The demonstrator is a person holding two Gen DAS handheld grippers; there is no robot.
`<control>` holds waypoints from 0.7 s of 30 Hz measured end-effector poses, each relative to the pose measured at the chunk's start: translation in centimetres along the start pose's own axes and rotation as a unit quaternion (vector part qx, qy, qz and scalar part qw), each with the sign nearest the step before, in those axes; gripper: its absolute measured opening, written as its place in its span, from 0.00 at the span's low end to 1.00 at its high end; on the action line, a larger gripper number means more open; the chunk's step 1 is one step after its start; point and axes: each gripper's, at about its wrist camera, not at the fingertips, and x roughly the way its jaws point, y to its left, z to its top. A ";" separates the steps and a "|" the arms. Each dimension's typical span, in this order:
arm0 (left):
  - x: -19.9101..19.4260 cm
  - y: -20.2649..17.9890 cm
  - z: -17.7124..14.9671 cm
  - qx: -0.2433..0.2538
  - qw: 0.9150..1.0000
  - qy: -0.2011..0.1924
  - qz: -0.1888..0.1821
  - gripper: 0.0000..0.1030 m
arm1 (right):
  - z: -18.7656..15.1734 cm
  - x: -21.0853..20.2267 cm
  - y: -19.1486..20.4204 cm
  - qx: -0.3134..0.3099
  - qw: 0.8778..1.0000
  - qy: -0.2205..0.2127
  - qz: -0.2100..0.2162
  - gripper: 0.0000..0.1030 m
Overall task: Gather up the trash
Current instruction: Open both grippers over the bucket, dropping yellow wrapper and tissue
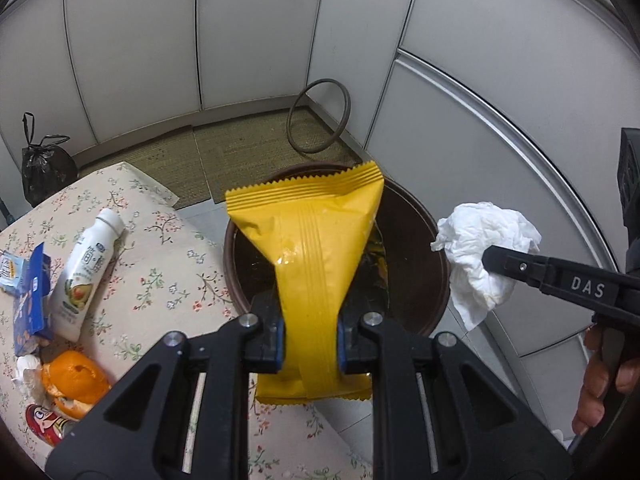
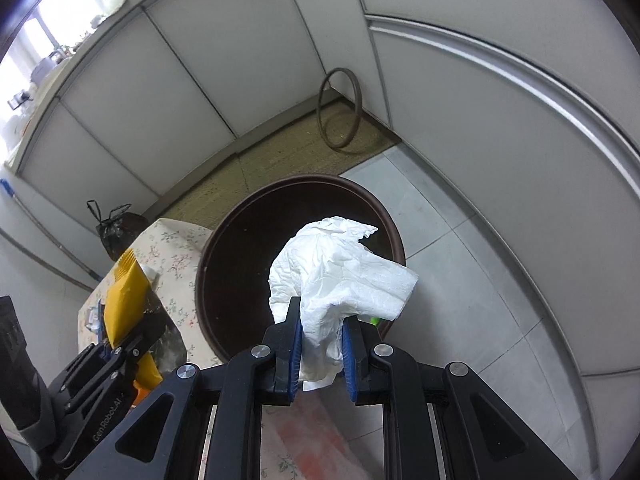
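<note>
Left wrist view: we see the left gripper (image 1: 310,336) with fingers (image 1: 276,336) clenched on a yellow snack wrapper (image 1: 316,248), wrapper standing up above the bin mouth.
Right wrist view: we see the right gripper (image 2: 322,350) with fingers (image 2: 294,344) clamped on a crumpled white tissue (image 2: 340,272), tissue over the near rim of the bin.
Bin: dark brown round trash bin (image 1: 432,280) on the tiled floor, just beside the surface edge; something yellow lies inside.
Surface: floral tablecloth (image 1: 160,264), left of the bin in the left wrist view.
Trash on the surface: white yogurt bottle (image 1: 86,276) lying on its side, blue carton (image 1: 34,300) beside it, orange peel (image 1: 74,380) nearer us, red can (image 1: 48,420) at the edge, partly cut off.
Right hand: bare fingers (image 1: 596,376) on the handle, low right in the left wrist view.
Background: black tied bag (image 1: 46,168) on the floor by the white cabinets, brown ring (image 1: 320,120) leaning in the corner, woven mat (image 1: 248,148).
</note>
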 end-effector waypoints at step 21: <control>1.5 0.5 0.4 -0.001 1.000 0.001 -0.002 0.67 | 0.7 0.1 -1.8 0.051 0.999 -0.009 0.015 0.53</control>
